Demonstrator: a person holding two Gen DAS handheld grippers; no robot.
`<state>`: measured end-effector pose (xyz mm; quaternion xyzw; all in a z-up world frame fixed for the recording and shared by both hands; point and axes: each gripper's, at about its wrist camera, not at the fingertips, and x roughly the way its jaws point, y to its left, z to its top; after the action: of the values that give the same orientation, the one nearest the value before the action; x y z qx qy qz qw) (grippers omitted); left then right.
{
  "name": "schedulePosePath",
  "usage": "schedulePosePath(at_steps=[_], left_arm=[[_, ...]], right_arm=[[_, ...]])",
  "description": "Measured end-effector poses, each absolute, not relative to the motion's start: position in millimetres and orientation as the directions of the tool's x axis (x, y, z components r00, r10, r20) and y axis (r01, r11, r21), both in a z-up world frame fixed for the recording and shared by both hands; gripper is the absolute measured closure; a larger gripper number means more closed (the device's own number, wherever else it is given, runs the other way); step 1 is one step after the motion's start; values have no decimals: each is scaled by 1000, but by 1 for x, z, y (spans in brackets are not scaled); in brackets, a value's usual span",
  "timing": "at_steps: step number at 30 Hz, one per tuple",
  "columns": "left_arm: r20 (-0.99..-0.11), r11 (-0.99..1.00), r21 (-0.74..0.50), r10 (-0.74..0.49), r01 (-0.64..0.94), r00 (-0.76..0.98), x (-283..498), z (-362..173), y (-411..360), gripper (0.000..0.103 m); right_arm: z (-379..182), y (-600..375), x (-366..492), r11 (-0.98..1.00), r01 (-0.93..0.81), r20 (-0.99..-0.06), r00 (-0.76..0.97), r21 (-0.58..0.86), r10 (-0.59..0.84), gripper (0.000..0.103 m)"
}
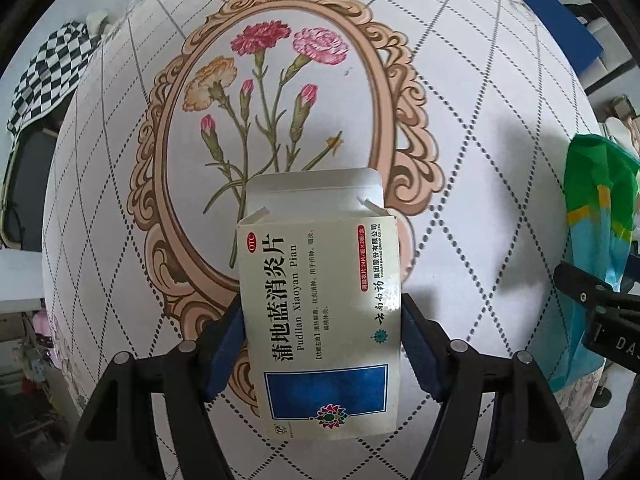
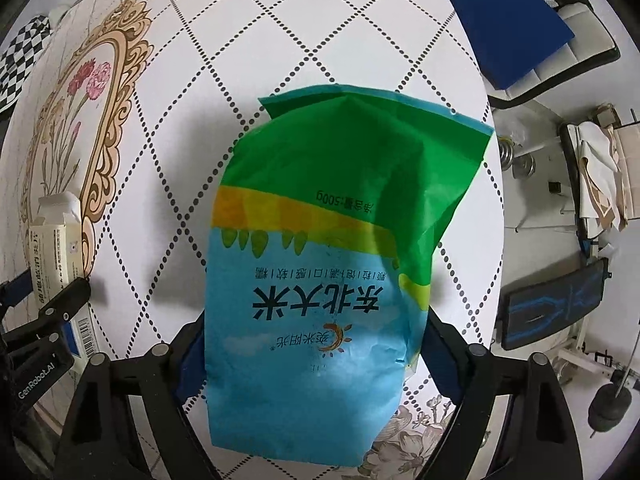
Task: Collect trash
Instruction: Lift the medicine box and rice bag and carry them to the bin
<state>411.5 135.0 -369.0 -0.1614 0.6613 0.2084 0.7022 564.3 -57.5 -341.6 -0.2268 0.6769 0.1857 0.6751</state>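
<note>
My left gripper (image 1: 322, 312) is shut on an empty white medicine box (image 1: 320, 300) with its top flap open, held above the round table (image 1: 460, 200). My right gripper (image 2: 312, 344) is shut on an empty green and blue rice bag (image 2: 320, 248), crumpled and held over the table (image 2: 180, 160). In the left wrist view the bag (image 1: 596, 216) and the right gripper's finger (image 1: 592, 300) show at the right edge. In the right wrist view the medicine box (image 2: 54, 232) and the left gripper's finger (image 2: 52, 312) show at the far left.
The tablecloth has a diamond grid and a framed carnation print (image 1: 276, 92). A checkered cloth (image 1: 48, 76) hangs off the table's left. A blue board (image 2: 496, 12) lies at the far edge. Chairs and clutter (image 2: 592, 160) stand on the floor to the right.
</note>
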Motion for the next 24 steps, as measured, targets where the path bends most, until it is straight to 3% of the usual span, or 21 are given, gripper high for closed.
schedulePosePath(at_steps=[5, 14, 24], left_arm=[[-993, 872, 45, 92, -488, 73, 419, -335, 115, 33], [-975, 875, 45, 143, -483, 169, 401, -266, 86, 33], [-930, 883, -8, 165, -468, 328, 299, -203, 75, 33]], right_arm=[[-331, -65, 556, 837, -545, -999, 36, -51, -37, 20], [-289, -74, 527, 843, -538, -996, 78, -12, 35, 21], [-214, -106, 428, 853, -520, -976, 158, 45, 148, 21]])
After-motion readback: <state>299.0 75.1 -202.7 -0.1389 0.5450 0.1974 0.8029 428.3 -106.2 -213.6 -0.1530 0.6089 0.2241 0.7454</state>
